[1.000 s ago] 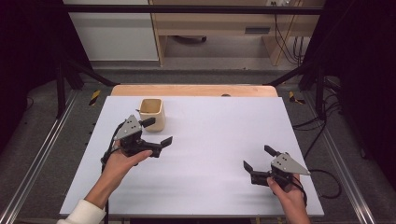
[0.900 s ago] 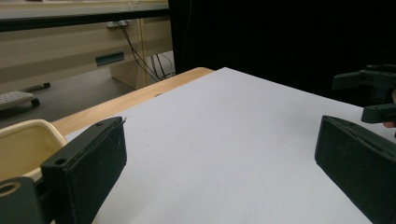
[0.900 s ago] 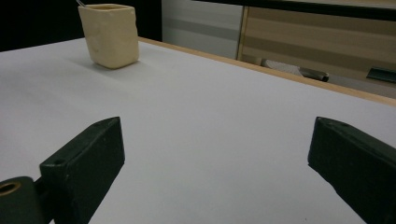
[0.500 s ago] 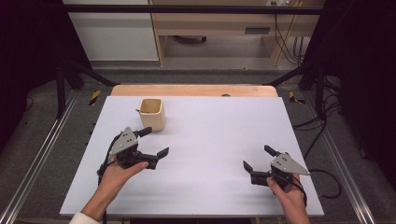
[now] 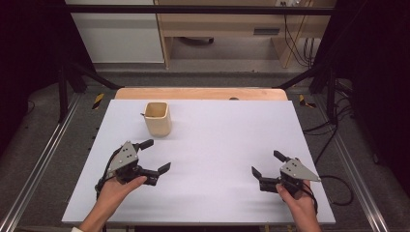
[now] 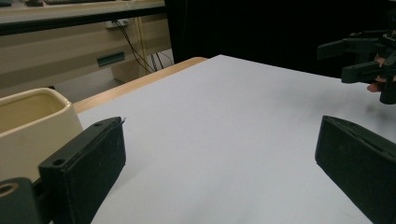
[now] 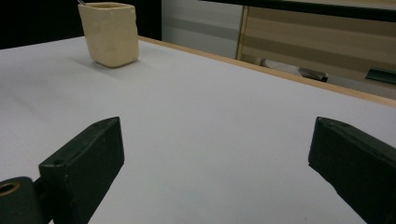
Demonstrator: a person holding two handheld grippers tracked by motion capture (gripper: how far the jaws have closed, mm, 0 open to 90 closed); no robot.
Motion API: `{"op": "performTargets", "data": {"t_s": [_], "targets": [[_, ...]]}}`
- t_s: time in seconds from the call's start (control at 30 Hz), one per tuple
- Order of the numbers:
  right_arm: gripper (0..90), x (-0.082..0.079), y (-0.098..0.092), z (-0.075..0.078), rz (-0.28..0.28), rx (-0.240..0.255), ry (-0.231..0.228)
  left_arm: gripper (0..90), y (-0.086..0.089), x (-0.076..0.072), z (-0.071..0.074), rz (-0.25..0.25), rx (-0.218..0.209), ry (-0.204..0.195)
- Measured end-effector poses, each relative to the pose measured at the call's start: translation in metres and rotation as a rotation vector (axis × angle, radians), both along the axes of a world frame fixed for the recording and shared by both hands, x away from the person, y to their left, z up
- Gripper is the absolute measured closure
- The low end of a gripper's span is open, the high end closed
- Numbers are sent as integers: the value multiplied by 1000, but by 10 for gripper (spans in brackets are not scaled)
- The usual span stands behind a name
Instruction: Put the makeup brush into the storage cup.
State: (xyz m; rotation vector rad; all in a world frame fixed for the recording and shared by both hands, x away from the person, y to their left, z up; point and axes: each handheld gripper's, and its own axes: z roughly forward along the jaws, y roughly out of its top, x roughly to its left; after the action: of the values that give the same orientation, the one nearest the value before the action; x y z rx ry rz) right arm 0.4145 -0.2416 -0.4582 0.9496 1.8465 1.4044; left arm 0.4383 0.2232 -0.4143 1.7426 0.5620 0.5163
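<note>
Both grippers held low over the white table, nothing between their jaws.

I had the left gripper [image 5: 154, 157] at the near left with its jaws spread wide, and the right gripper [image 5: 267, 164] at the near right, jaws likewise apart. The cream cup [image 5: 158, 118] stood upright on the white table [image 5: 217, 135] toward the far left, beyond the left gripper and well apart from the right one.

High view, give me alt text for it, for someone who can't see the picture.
A person's two hands each hold an open two-jaw gripper over a white table: the left gripper at near left, the right gripper at near right. A cream square cup stands upright beyond the left gripper, apart from it.
</note>
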Motion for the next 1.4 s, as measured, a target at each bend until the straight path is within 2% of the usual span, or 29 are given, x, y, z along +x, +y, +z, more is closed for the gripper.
{"op": "performTargets", "data": {"t_s": [0.3,0.4,0.73,1.2,1.4], "targets": [[38,0,0,0,0,0,-2,15,13,-8,-7,6,-8,1],[38,0,0,0,-1,2,-2,16,19,-9,-9,6,1,-2],[39,0,0,0,-1,0,0,18,39,-11,-16,43,-7,-8],[38,1,-1,-1,-1,-4,1,16,56,-18,-26,74,-22,-13],[42,0,-3,-1,-2,-10,-11,16,69,-20,-31,97,-32,-15]]}}
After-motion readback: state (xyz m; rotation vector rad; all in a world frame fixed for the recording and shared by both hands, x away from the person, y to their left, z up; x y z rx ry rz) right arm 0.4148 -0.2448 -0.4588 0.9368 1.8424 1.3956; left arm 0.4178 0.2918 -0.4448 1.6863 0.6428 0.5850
